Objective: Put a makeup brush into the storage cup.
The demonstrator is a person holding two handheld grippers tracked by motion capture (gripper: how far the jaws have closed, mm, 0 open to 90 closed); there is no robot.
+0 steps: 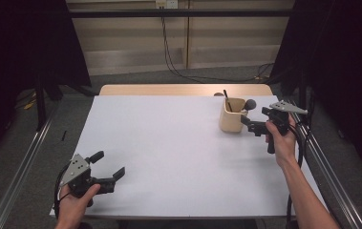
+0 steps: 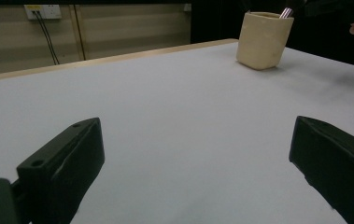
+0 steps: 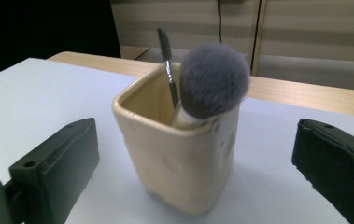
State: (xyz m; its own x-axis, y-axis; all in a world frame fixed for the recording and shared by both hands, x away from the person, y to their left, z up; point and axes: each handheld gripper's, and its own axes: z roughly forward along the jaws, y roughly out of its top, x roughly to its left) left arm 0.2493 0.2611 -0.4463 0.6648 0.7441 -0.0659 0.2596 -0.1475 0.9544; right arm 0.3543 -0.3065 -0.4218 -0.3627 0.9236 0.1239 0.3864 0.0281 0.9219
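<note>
A cream-coloured, square-mouthed ceramic cup [image 1: 231,116] stands upright on the white table [image 1: 169,152], toward its far right edge. Inside the cup lean a fluffy grey-headed makeup brush [image 3: 214,81] and a thin black-tipped mascara wand [image 3: 166,58]. The right gripper [image 1: 247,122] sits just beside the cup's right side, its jaws spread wide and touching nothing. Well away from the cup, at the near left corner, the left gripper [image 1: 108,164] rests with jaws wide apart and empty.

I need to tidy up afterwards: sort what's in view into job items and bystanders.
Job:
- cup
- powder brush
- thin brush
- right hand-held gripper, open beside the cup

Bystanders:
- left hand-held gripper, open, idle
- wall cables
</note>
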